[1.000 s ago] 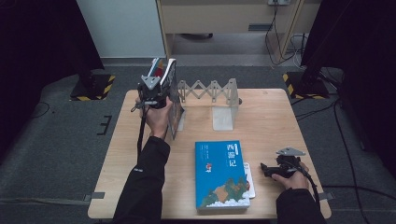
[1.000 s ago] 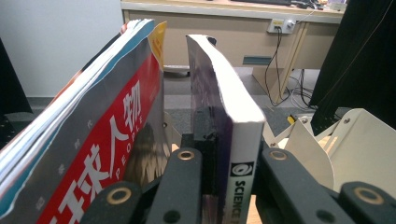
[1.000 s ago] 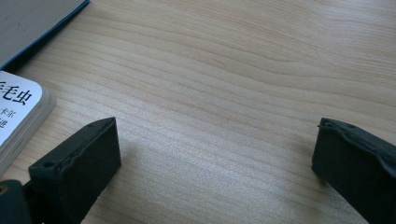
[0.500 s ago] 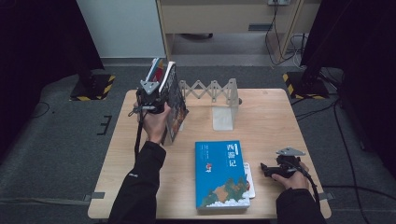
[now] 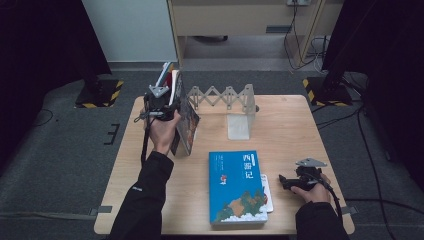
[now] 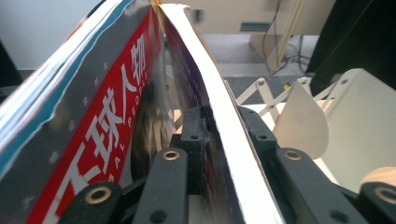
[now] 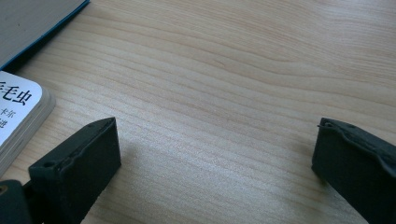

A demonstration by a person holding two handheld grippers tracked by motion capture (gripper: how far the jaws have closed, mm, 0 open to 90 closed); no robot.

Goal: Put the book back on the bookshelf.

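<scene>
Grey carpet surrounds your wooden table (image 5: 150, 210). At ten o'clock on it, your left gripper (image 5: 161, 101) straddles a thin magazine (image 5: 186, 125) standing upright at the left end of the white accordion book rack (image 5: 227, 100), beside a red-covered magazine (image 6: 107, 121); its jaws have just been opening, the white spine (image 6: 219, 126) between them. At six o'clock lies a blue book (image 5: 239, 186). At four o'clock your right gripper (image 5: 286, 181) rests with jaws wide apart, holding nothing.

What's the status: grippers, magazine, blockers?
Left gripper jaws just been opening, magazine upright between them at the rack. Right gripper open, idle on table. Nothing in the way.
</scene>
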